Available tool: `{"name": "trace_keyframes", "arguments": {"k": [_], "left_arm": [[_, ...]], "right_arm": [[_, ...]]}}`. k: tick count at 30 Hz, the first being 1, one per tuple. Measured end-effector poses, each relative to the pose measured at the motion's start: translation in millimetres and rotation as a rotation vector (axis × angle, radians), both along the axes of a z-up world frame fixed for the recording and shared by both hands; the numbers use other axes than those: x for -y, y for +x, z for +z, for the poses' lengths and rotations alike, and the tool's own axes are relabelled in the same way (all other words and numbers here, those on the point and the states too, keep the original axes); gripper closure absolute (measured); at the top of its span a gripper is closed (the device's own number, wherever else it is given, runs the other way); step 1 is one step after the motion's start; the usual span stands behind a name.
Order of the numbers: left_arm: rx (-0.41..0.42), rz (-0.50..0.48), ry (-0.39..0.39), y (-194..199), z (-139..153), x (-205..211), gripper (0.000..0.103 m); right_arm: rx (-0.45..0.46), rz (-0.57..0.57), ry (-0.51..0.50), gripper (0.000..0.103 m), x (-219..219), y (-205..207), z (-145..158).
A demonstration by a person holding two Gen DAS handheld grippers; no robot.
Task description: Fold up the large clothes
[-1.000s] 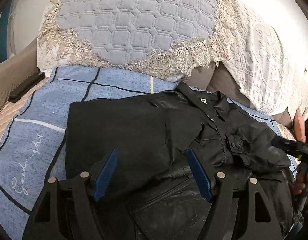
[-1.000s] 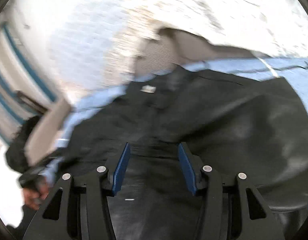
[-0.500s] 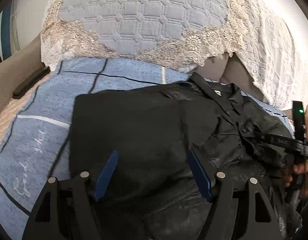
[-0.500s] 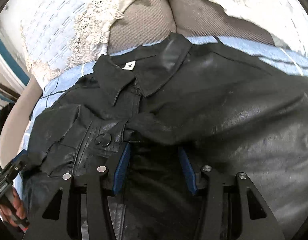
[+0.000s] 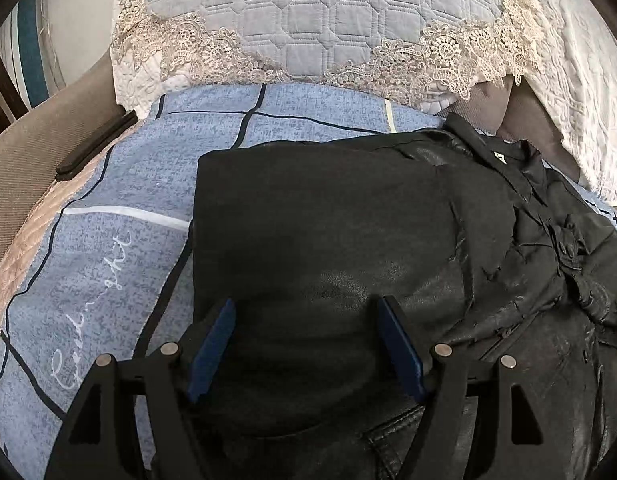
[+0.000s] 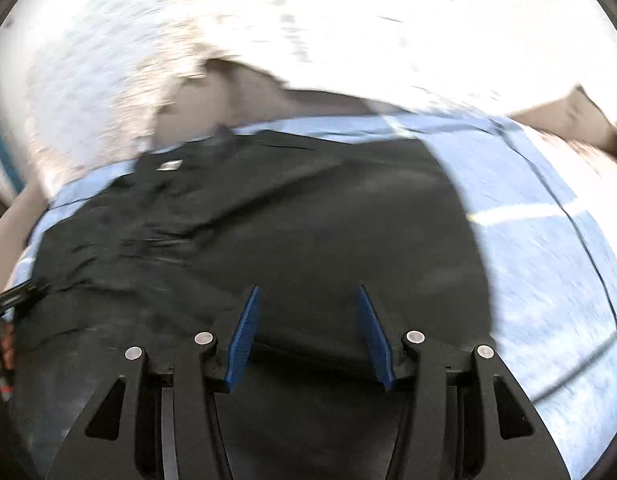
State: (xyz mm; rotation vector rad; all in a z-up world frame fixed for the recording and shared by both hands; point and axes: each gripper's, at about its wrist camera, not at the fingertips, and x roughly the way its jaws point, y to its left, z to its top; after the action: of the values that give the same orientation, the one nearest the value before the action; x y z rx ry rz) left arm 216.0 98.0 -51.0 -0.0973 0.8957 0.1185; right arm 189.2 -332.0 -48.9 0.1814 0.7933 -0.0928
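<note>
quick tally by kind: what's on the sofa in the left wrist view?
Black jacket: 1
Blue patterned sheet: 1
Lace-trimmed quilted cushion: 1
White embroidered cover: 1
Flat black bar on the armrest: 1
Total: 5

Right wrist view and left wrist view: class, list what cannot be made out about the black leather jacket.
- Right wrist view: motion blur smears the black leather jacket; collar label unreadable.
- Left wrist view: hem cut off by the bottom edge and the black two-finger left tool.
- Left wrist view: white collar label too small.
</note>
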Motion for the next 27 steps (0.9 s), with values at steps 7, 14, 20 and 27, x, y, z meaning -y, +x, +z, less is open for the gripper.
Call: {"name": "trace_keyframes", "arguments": {"k": [7, 14, 20, 27], "left_arm": [[0.015, 0.004, 0.004, -4.1, 5.1, -0.3, 0.027], [0.113, -0.031, -0.003, 14.2, 37.9, 1.1, 0.027], [-0.009, -0.039, 0.001, 54.2, -10.0, -9.8, 0.026], [0.073, -0.035, 0.007, 1.3, 23.2, -11.6, 0.027]], "right_arm": [[-0.047, 0.029, 0.062, 0.053, 19.7, 7.5, -0.3], [0.027, -0.007, 0.011, 0.053, 56.6, 52.1, 26.5], [-0.079, -0.069, 0.012, 0.052, 90.8, 89.9, -15.4], [-0.038, -0.018, -0.013, 0.052, 63.2, 29.1, 19.9]]}}
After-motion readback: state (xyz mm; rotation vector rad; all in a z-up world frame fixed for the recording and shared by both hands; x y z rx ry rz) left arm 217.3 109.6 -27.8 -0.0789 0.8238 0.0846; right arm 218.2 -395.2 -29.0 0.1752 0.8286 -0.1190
